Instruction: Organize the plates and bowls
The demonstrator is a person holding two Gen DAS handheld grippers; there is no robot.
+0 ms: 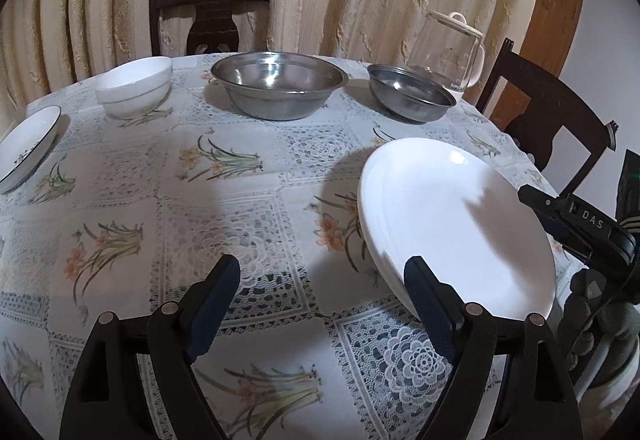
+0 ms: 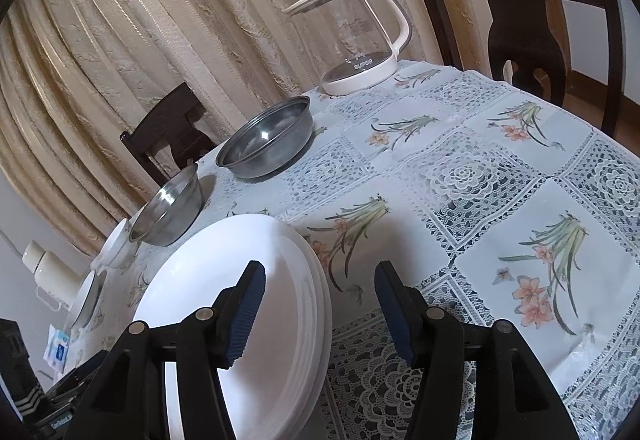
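The stack of white plates [image 2: 240, 304] is sitting on the table [image 2: 500, 168], under the right gripper's [image 2: 318, 310] spread, empty fingers; the left gripper [image 1: 322, 300] is gaping beside it, released.

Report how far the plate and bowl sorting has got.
Done: white plates sit in one stack. In hand: nothing; left tool and right tool are open. Left: large steel bowl, small steel bowl, white bowl and rimmed plate stand apart.
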